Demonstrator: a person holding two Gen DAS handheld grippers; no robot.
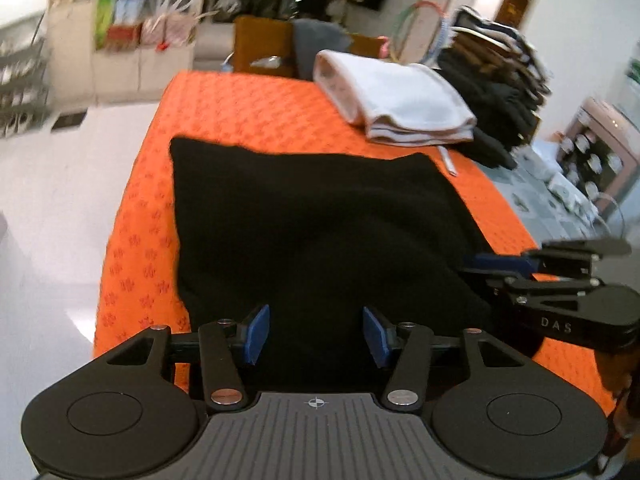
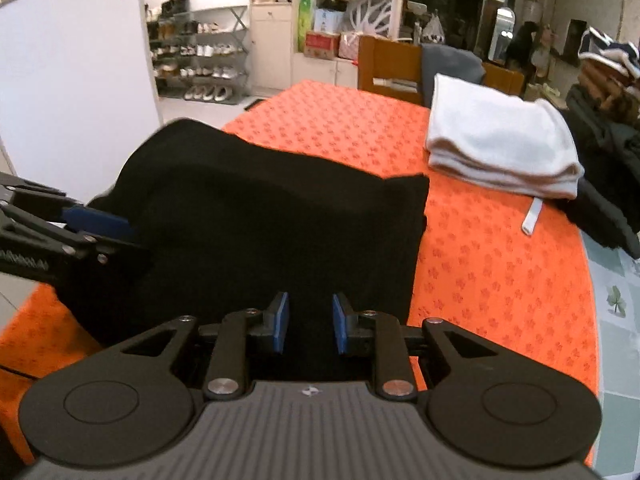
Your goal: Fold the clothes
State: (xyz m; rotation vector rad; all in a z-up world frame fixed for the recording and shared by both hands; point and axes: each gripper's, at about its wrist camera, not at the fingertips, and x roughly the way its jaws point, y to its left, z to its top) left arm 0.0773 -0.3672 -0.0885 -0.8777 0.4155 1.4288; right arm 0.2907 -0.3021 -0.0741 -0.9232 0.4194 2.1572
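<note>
Orange tablecloth [image 1: 224,120] under black garment [image 1: 304,216], lengthwise away from both parted, empty jaws.

Surface [image 1: 248,120]: covered by an orange cloth with a repeating red floral print; a pale tiled-pattern covering [image 2: 616,320] shows past its right edge. On it: one black garment [image 1: 312,216], folded flat, at the near end; one white folded garment [image 1: 400,100] at the far right, a white strap [image 2: 532,212] trailing from it; dark clothes [image 1: 492,112] heaped just beside it.
</note>
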